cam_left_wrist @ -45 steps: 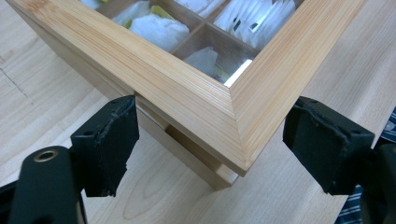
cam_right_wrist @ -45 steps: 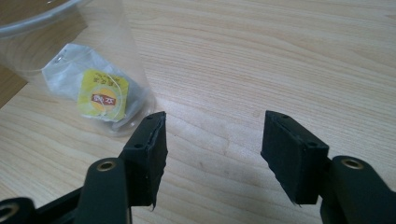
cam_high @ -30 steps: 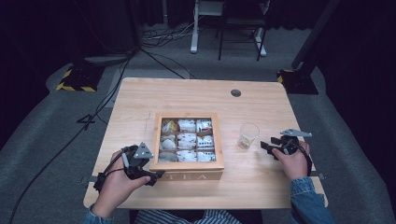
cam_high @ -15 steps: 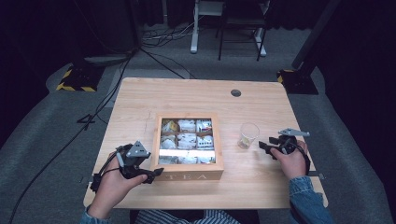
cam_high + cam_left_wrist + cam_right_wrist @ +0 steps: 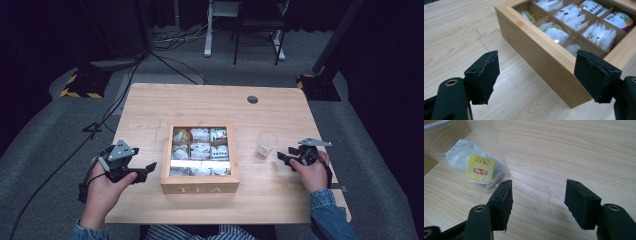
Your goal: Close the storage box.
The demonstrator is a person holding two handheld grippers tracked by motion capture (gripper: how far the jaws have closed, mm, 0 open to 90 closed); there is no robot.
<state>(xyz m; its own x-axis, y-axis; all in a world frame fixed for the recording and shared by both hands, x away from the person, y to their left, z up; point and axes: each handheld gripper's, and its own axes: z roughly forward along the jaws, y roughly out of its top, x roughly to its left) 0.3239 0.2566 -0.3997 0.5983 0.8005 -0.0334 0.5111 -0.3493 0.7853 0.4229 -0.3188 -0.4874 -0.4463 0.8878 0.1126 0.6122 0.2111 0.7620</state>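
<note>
A wooden tea box (image 5: 200,188) marked TEA stands mid-table, with white and coloured tea bags (image 5: 200,149) in its compartments under a glare strip. My left gripper (image 5: 148,169) hovers just left of the box's front corner. Its jaws have just been opening and hold nothing. In the left gripper view the gripper (image 5: 536,72) points at the box's side wall (image 5: 544,50). A clear plastic cup (image 5: 266,145) stands right of the box. My right gripper (image 5: 281,156) sits open beside the cup. In the right gripper view a yellow-tagged tea bag (image 5: 479,172) lies inside the cup (image 5: 469,152).
The light wooden table (image 5: 210,102) has a round cable hole (image 5: 252,99) at its far right. Dark floor with cables, a yellow-striped base (image 5: 80,86) and a white stand (image 5: 215,30) surrounds it. Bare tabletop lies behind and in front of the box.
My left hand has drawn its gripper away from the box's front left corner, leftward and slightly up. The right hand, the cup and the box have stayed put.
</note>
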